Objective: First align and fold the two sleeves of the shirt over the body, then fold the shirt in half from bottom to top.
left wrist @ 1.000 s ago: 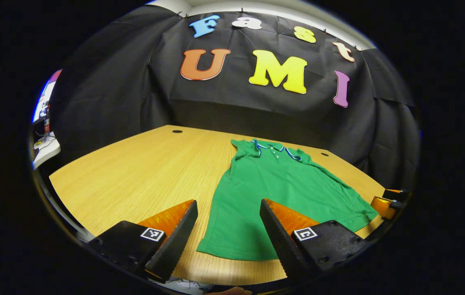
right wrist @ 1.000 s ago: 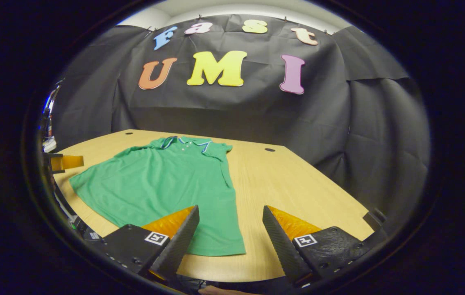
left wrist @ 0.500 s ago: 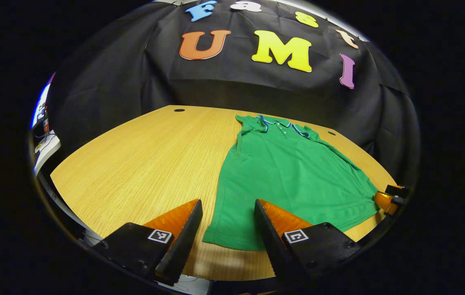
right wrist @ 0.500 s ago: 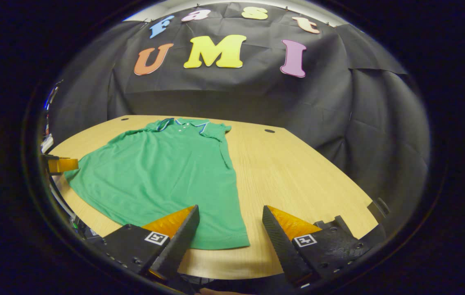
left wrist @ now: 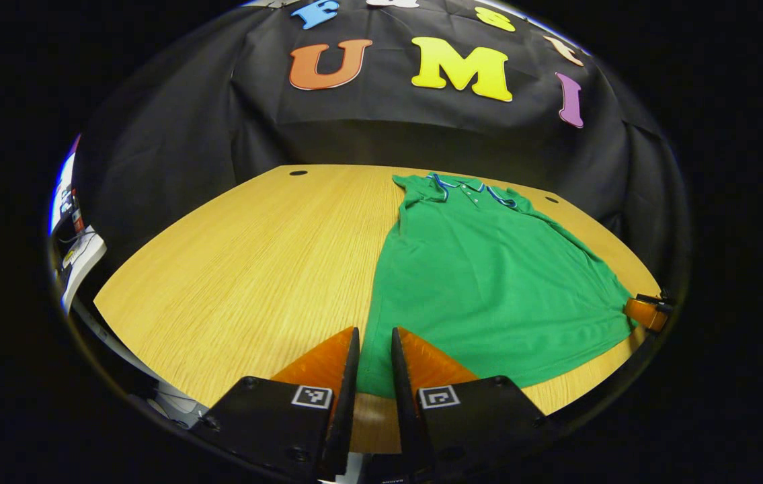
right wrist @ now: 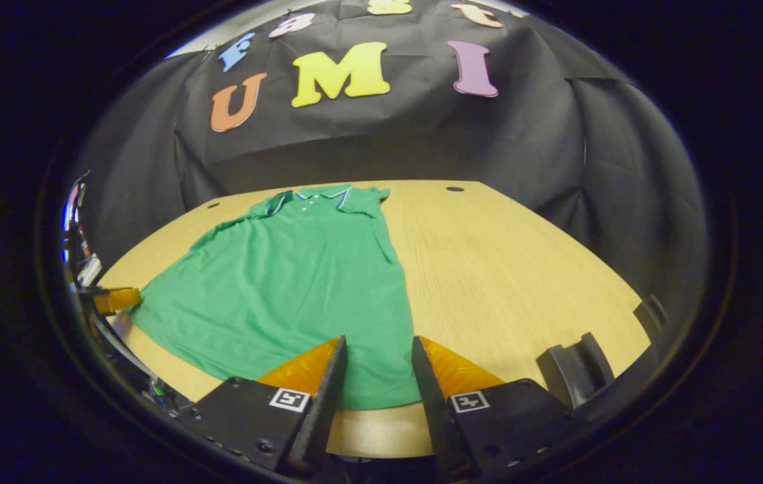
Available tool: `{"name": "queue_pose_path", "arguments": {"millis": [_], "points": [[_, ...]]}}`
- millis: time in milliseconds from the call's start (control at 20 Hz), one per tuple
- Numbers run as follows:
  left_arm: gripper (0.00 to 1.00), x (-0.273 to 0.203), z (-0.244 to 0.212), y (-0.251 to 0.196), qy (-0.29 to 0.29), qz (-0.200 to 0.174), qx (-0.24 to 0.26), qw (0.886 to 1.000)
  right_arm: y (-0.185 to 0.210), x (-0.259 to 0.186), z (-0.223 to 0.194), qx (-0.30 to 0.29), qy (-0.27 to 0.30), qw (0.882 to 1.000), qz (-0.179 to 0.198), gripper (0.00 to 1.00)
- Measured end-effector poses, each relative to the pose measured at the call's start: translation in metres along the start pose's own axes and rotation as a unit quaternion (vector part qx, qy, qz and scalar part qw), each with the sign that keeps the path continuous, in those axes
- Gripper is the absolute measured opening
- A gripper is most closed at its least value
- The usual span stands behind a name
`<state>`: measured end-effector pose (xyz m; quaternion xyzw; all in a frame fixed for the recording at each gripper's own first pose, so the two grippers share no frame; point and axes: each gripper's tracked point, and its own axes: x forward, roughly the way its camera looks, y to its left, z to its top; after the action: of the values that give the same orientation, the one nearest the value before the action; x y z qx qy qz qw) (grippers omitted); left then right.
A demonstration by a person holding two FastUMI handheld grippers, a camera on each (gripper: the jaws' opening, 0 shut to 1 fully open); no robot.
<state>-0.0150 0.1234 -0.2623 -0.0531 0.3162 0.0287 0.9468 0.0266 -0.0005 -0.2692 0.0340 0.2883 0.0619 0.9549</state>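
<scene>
Left claw (left wrist: 374, 353) nearly pressed together over the shirt (left wrist: 489, 282) hem corner; right claw (right wrist: 379, 363) (narrowly spread) likewise.

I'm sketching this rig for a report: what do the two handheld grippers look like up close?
Each gripper, left and right, has two wedge-shaped fingers tapering to thin tips. The inner gripping faces look ridged. Each finger sits on a chunky black base with visible screws, and every base carries a small square black-and-white marker. No cables or sleeves are visible.
</scene>
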Motion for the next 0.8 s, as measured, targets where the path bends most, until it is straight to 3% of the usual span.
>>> {"name": "queue_pose_path", "arguments": {"millis": [50,100,150,200,250,350,400,800], "points": [[0.29,0.0,0.001,0.002,0.0,-0.003,-0.002,1.0,0.005,-0.001,-0.002,0.005,0.004,1.0,0.007,0.6],[0.19,0.0,0.002,0.001,0.0,-0.008,-0.008,1.0,0.006,-0.001,0.0,0.003,0.001,1.0,0.005,0.36],[0.13,0.0,0.002,-0.001,-0.002,-0.011,-0.012,1.0,0.011,0.002,-0.002,-0.001,0.007,1.0,0.018,0.34],[0.05,0.0,0.002,-0.003,-0.002,-0.015,-0.009,1.0,0.013,0.004,-0.001,0.0,0.005,1.0,0.017,0.17],[0.05,-0.001,0.002,-0.004,-0.003,-0.02,-0.005,1.0,0.013,0.004,0.0,-0.008,0.008,1.0,0.014,0.07],[0.04,0.001,0.006,-0.011,-0.006,-0.036,-0.007,0.999,0.016,0.006,0.005,-0.006,0.007,1.0,0.018,0.07],[0.04,0.004,0.007,-0.013,-0.009,-0.043,-0.008,0.999,0.019,0.008,0.006,-0.01,0.009,1.0,0.028,0.0],[0.04,0.005,0.065,-0.022,-0.06,-0.058,-0.015,0.996,0.02,-0.01,0.075,-0.036,-0.056,0.996,0.054,0.0]]}}
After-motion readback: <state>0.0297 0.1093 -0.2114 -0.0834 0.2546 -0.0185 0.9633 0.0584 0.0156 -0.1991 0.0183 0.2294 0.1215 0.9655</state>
